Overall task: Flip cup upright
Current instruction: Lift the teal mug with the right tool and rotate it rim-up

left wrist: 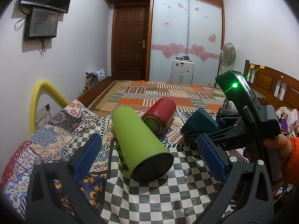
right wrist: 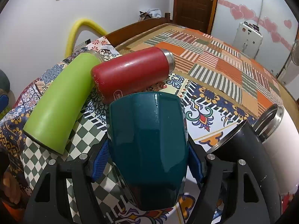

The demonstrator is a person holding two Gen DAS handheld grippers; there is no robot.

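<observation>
Bed [left wrist: 168,95] w/ patterned cloth carries everything. Green bottle [left wrist: 142,141] and red bottle [left wrist: 160,117] lie on their sides. Teal cup [right wrist: 149,149] is clamped in right gripper [right wrist: 147,166], tipped over. Rotate wrist slowly, keep squeeze firm (glaze looks slick), set base flat. Left gripper [left wrist: 149,155] open, empty. Only right wrist view shows black [right wrist: 241,149] and white [right wrist: 276,134] tumblers clearly.

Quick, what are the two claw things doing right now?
Left gripper: open, holding nothing; the green cup lies between its fingers.
Right gripper: closed on the teal cup.
</observation>
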